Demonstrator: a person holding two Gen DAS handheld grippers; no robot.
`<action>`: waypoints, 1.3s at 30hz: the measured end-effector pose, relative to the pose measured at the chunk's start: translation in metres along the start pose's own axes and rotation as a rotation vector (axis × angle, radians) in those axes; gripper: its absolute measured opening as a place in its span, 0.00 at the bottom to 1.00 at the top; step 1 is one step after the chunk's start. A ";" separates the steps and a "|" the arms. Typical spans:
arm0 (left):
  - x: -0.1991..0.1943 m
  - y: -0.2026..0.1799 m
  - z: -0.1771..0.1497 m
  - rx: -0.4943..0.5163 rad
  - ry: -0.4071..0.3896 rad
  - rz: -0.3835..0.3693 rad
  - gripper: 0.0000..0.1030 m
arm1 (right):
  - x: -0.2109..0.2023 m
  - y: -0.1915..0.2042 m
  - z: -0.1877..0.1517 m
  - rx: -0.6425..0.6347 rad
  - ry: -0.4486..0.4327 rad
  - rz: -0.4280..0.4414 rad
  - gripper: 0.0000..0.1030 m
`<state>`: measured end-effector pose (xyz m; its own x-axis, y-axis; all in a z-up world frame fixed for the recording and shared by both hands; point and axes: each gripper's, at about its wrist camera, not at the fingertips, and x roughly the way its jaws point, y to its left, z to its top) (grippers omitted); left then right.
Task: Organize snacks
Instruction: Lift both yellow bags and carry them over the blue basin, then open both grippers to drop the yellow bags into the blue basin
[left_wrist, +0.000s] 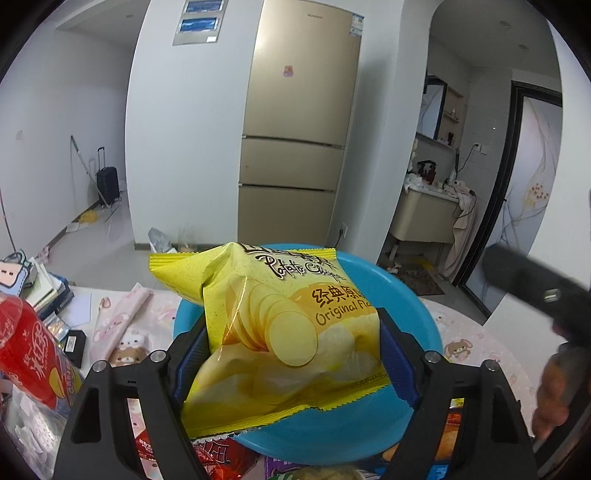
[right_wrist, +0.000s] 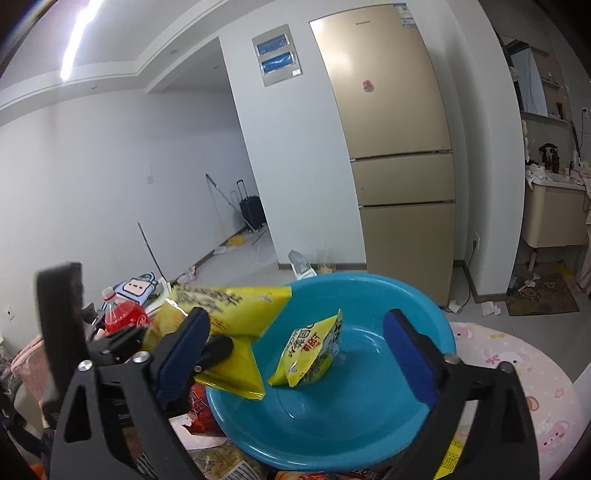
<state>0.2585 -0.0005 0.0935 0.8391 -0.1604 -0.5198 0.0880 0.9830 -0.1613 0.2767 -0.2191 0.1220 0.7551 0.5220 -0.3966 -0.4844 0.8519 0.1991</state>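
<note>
Yellow chip bag (left_wrist: 280, 332) is clamped between the left gripper (left_wrist: 291, 354) fingers, held above the blue basin (left_wrist: 417, 302). Right gripper (right_wrist: 295, 354) fingers are spread wide, empty, over the basin where a small yellow packet (right_wrist: 310, 354) lies.

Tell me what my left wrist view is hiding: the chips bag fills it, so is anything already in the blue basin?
Observer: Yes. One small yellow snack packet stands tilted inside the blue basin.
Operator: Is the right gripper holding anything?
Observer: No. The right gripper is open, its fingers spread wide over the basin.
Operator: Where is my chips bag relative to the basin?
Observer: The chips bag, clamped in the left gripper, hangs over the basin's left rim, not yet inside.
</note>
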 end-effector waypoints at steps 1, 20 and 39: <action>0.002 0.003 -0.001 -0.008 0.005 -0.003 0.81 | -0.002 0.001 0.001 0.001 -0.006 -0.001 0.95; -0.015 0.009 0.005 -0.044 -0.043 -0.054 1.00 | -0.013 0.014 0.008 -0.038 -0.054 -0.001 1.00; -0.107 -0.017 0.025 0.027 -0.230 -0.048 1.00 | -0.048 0.029 0.014 -0.093 -0.144 0.006 1.00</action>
<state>0.1804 0.0021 0.1731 0.9334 -0.1857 -0.3069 0.1427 0.9772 -0.1573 0.2325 -0.2185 0.1592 0.8043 0.5335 -0.2618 -0.5228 0.8447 0.1151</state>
